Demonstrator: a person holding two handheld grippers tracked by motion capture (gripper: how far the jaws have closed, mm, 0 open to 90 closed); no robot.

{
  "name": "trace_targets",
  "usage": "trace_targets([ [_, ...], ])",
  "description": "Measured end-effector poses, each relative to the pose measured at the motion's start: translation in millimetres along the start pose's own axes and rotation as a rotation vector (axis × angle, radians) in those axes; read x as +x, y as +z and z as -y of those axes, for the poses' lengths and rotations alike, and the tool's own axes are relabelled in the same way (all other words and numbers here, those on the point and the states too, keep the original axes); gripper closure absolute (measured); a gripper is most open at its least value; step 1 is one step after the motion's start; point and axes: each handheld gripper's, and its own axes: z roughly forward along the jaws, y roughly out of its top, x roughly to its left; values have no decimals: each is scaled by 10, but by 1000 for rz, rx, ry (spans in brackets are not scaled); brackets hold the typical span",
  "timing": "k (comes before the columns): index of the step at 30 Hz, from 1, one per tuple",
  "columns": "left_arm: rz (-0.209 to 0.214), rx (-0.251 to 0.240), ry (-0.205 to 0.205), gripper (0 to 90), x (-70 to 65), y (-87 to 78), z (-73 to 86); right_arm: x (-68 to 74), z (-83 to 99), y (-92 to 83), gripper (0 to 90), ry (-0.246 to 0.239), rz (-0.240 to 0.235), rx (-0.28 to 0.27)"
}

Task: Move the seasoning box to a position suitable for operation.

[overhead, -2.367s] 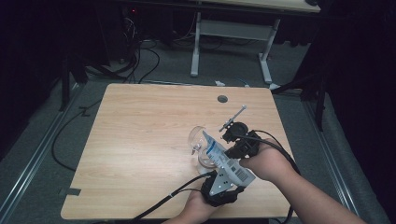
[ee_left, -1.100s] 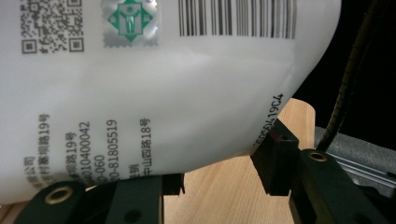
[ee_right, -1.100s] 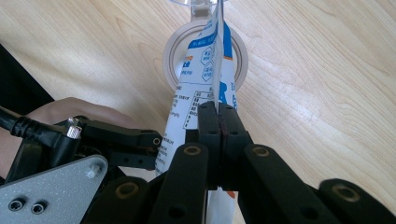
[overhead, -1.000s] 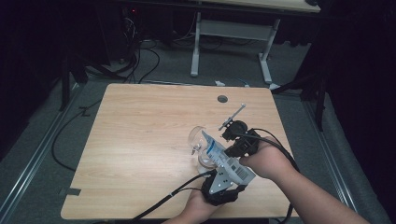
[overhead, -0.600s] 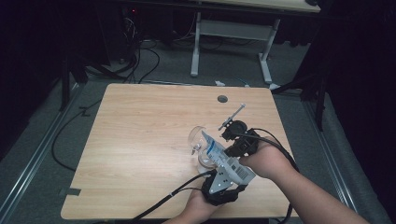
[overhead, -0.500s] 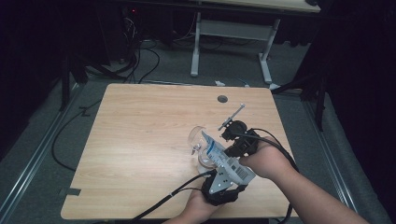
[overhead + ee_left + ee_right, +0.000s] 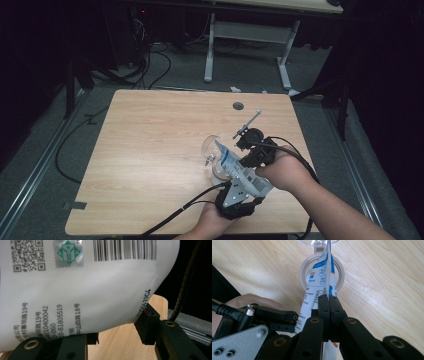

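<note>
White pouch pinched by right gripper and left gripper, bare wood table leftward.

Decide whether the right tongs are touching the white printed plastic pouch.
Touching. The right gripper view shows the right tongs closed flat on the white printed plastic pouch's edge.

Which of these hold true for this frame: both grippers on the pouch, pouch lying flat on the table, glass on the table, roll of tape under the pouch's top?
1. Both grippers hold the white pouch. True: the left gripper has its body, and the right gripper pinches its edge.
2. The pouch lies flat on the table. False: it is held tilted above it.
3. A clear glass is on the table. True.
4. A tape roll sits below the pouch's upper end. True.
5. The right gripper's jaws are wide open. False: closed on the pouch.
</note>
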Motion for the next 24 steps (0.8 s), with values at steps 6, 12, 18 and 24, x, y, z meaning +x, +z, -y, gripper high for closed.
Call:
trace_targets([
  [6, -1, -4, -2, 592, 1, -1, -3, -3, -7, -2, 900, -4, 0, -2],
  [12, -1, -5, -3, 592, 1, 0, -3, -7, -10, 0, 900, -9, 1, -4],
  [18, 1, -5, -3, 592, -7, 4, 0, -2, -3, 2, 900, -1, -1, 0],
  [24, 4, -8, -7, 592, -7, 6, -5, -8, -2, 3, 900, -4, -1, -2],
])
